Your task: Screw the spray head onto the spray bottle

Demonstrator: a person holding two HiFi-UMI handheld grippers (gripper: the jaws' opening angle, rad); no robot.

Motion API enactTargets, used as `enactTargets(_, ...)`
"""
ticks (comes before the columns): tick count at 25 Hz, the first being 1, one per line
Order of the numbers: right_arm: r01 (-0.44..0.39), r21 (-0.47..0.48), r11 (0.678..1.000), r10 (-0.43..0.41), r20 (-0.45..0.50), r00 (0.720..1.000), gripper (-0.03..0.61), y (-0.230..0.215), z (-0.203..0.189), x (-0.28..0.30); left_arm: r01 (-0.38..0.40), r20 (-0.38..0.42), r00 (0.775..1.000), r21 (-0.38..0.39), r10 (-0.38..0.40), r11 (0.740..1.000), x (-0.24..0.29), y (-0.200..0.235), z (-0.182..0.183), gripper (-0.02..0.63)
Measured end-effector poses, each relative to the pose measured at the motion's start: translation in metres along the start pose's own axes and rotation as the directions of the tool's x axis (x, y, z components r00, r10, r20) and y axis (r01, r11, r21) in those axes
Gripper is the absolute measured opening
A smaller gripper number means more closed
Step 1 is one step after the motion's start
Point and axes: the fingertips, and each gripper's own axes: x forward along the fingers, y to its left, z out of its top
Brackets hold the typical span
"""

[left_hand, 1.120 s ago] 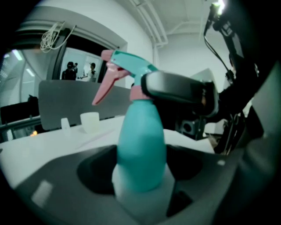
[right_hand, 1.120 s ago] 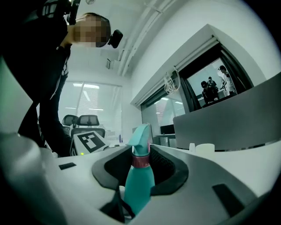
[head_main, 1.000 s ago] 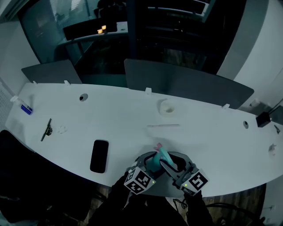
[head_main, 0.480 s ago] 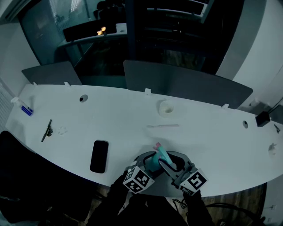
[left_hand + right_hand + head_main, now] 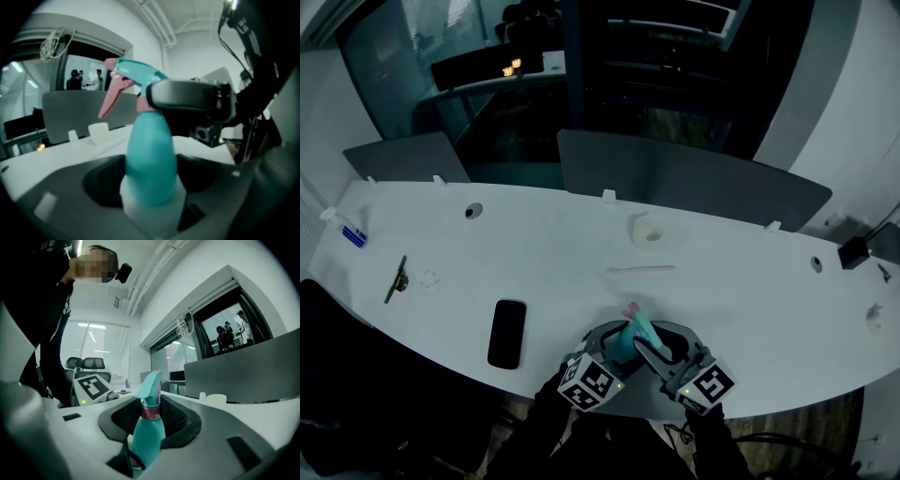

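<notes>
spray bottle [image 5: 635, 332] upright at the white table's [image 5: 534, 253] near edge, its teal body clenched in the left gripper [image 5: 610, 348]; spray head [image 5: 133, 75] on top, right gripper [image 5: 662, 348] clamped round its pink collar [image 5: 151, 412].

Both tools are pretty much twins: the left gripper [image 5: 617, 339] and right gripper [image 5: 664, 345] have chunky grey bodies and black curved jaws, with mesh-textured pads [image 5: 174, 418] on the inside. Each one has a white cube [image 5: 591, 384] on it, printed with black square markers, and there's a tiny green light [image 5: 84, 402] glowing right beside it. The person's wearing dark long sleeves [image 5: 546, 417] and a dark top [image 5: 56, 310], with thin black cables [image 5: 233, 42] trailing down it. There's also a small black camera [image 5: 123, 272] up at the head.
</notes>
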Motion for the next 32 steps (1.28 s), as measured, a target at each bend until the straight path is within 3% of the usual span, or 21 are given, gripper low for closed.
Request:
enactTargets(2,0.026,-0.006,1.0,-0.026,0.004,1.0,0.132,0.0,0.0,0.001,-0.18,0.017,0.983,-0.075,0.182,0.981,-0.002,0.004,0.0,0.35)
enactTargets(4,0.031,-0.011,0.999,-0.031,0.007,0.999,0.132,0.002,0.0,0.002,-0.341,0.005,0.938,-0.158,0.346,0.927,-0.004,0.006,-0.001,0.35)
enactTargets(5,0.027,-0.014,1.0,-0.027,0.004,1.0,0.132,0.003,0.0,0.003,-0.378,-0.003,0.924,-0.181,0.383,0.908,-0.005,0.006,-0.003,0.35)
enactTargets(6,0.023,-0.015,1.0,-0.023,0.001,1.0,0.131,0.003,-0.001,0.003,-0.375,-0.001,0.924,-0.185,0.381,0.908,-0.006,0.006,-0.004,0.351)
enactTargets(7,0.016,-0.016,1.0,-0.016,-0.003,1.0,0.13,0.004,-0.001,0.003,-0.335,0.013,0.939,-0.176,0.343,0.926,-0.007,0.006,-0.003,0.351)
enactTargets(10,-0.015,-0.021,1.0,0.015,-0.016,1.0,0.132,0.004,-0.001,0.004,-0.101,0.078,0.991,-0.11,0.11,0.989,-0.012,0.008,0.005,0.377)
enactTargets(12,-0.02,-0.02,1.0,0.02,-0.019,1.0,0.132,0.003,0.0,0.004,0.011,0.073,0.997,-0.055,-0.007,0.998,-0.01,0.005,0.009,0.364)
enactTargets(13,-0.01,-0.017,1.0,0.01,-0.015,1.0,0.132,0.002,0.0,0.004,0.017,0.069,0.998,-0.044,-0.014,0.999,-0.008,0.003,0.01,0.334)
enactTargets(14,0.004,-0.014,1.0,-0.005,-0.011,1.0,0.132,0.001,0.0,0.004,-0.013,0.074,0.997,-0.053,0.017,0.999,-0.008,0.003,0.011,0.333)
enactTargets(16,0.029,-0.012,1.0,-0.029,-0.002,1.0,0.132,0.001,0.0,0.004,-0.157,0.096,0.981,-0.114,0.168,0.981,-0.01,0.005,0.011,0.331)
enactTargets(18,0.04,-0.019,0.999,-0.04,0.003,0.999,0.132,0.003,0.0,0.005,-0.343,0.089,0.928,-0.183,0.363,0.921,-0.013,0.008,0.009,0.331)
enactTargets(20,0.041,-0.022,0.999,-0.041,0.002,0.999,0.132,0.006,0.0,0.006,-0.45,0.063,0.88,-0.21,0.472,0.868,-0.015,0.008,0.006,0.331)
enactTargets(21,0.042,-0.021,0.999,-0.042,0.001,0.999,0.132,0.006,0.0,0.006,-0.447,0.061,0.882,-0.201,0.467,0.872,-0.014,0.008,0.005,0.334)
enactTargets(22,0.04,-0.02,0.999,-0.04,-0.001,0.999,0.132,0.006,-0.001,0.006,-0.409,0.072,0.902,-0.181,0.426,0.895,-0.015,0.008,0.005,0.336)
enactTargets(25,0.007,-0.026,1.0,-0.007,-0.012,1.0,0.132,0.006,-0.001,0.006,-0.183,0.113,0.975,-0.093,0.193,0.979,-0.018,0.01,0.009,0.391)
enactTargets(27,-0.012,-0.02,1.0,0.012,-0.016,1.0,0.132,0.005,0.0,0.007,-0.028,0.103,0.994,-0.061,0.034,0.998,-0.014,0.008,0.011,0.378)
enactTargets(28,-0.012,-0.015,1.0,0.012,-0.014,1.0,0.132,0.005,0.0,0.006,0.012,0.098,0.995,-0.05,-0.007,0.999,-0.012,0.005,0.012,0.334)
enactTargets(30,0.005,-0.01,1.0,-0.005,-0.008,1.0,0.132,0.004,0.0,0.005,-0.01,0.106,0.994,-0.054,0.016,0.998,-0.011,0.003,0.014,0.331)
enactTargets(32,0.03,-0.018,0.999,-0.03,0.0,1.0,0.132,0.005,0.0,0.005,-0.148,0.124,0.979,-0.111,0.161,0.983,-0.013,0.005,0.014,0.33)
